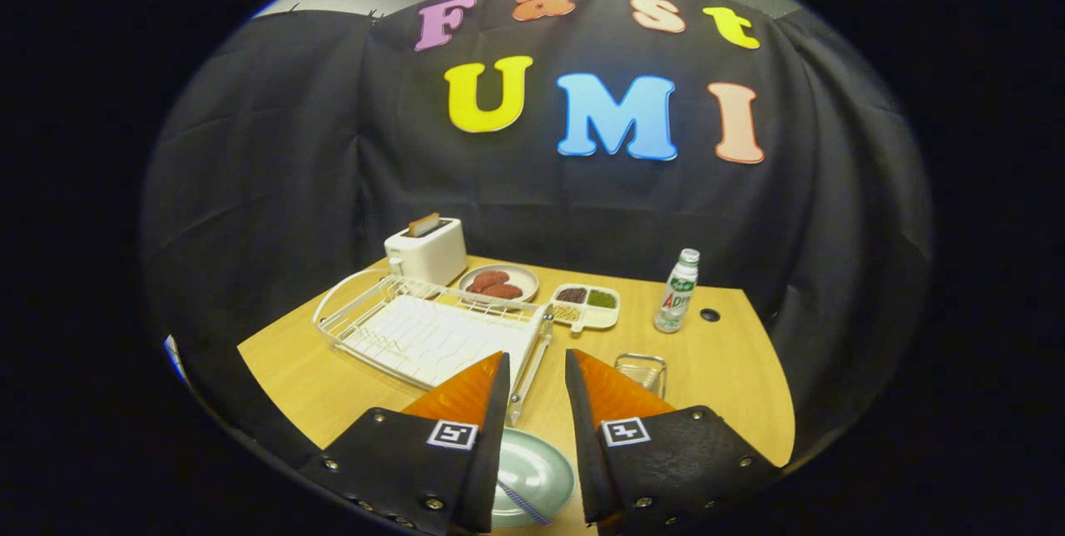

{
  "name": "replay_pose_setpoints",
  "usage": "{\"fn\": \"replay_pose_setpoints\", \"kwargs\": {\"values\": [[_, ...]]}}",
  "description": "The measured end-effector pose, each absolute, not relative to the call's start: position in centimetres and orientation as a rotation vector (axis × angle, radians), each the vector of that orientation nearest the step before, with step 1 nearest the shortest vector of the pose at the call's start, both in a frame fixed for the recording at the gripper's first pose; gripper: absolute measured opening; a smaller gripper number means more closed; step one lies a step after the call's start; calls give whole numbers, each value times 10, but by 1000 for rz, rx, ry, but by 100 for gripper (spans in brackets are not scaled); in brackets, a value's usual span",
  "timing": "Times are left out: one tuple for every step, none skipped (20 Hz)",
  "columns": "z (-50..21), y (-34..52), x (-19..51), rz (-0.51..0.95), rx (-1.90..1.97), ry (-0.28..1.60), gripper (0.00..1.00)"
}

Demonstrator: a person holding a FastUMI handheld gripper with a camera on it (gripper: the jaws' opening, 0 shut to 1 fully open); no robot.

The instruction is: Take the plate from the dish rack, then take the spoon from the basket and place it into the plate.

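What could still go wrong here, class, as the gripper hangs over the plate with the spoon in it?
1. The gripper is open above the plate; dropping lower, a finger might tip the plate or flick out the spoon.
2. The dish rack lies just ahead of the left finger, the small basket by the right one; a careless swing forward could knock either.

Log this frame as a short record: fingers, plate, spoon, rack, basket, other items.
fingers: gripper open, nothing between them
plate: plate on the table, below the fingers, off the rack
spoon: spoon lying in the plate
rack: rack empty, beyond the fingers
basket: basket beside the rack
other: toaster, dish, tray, bottle
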State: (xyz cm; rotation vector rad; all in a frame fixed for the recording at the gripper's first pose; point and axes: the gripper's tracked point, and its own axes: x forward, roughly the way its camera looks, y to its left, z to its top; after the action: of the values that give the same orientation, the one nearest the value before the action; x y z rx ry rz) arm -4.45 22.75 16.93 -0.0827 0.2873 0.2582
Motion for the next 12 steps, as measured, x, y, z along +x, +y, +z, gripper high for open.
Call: {"fn": "replay_pose_setpoints", "kwargs": {"values": [[183, 216, -45, 228, -75, 258, 40], [199, 206, -46, 203, -62, 225, 40], [216, 193, -46, 170, -51, 186, 40], [234, 181, -49, 137, -41, 140, 40], [256, 166, -48, 84, -30, 72, 41], [273, 149, -54, 25, -29, 11, 59], [285, 140, -53, -8, -23, -37, 77], [290, 137, -56, -10, -14, -56, 95], [290, 137, -59, -1, -2, -57, 95], [288, 137, -60, 6, 7, -48, 95], [286, 133, -60, 10, 13, -46, 95], [285, 128, -56, 10, 15, -43, 95]]}}
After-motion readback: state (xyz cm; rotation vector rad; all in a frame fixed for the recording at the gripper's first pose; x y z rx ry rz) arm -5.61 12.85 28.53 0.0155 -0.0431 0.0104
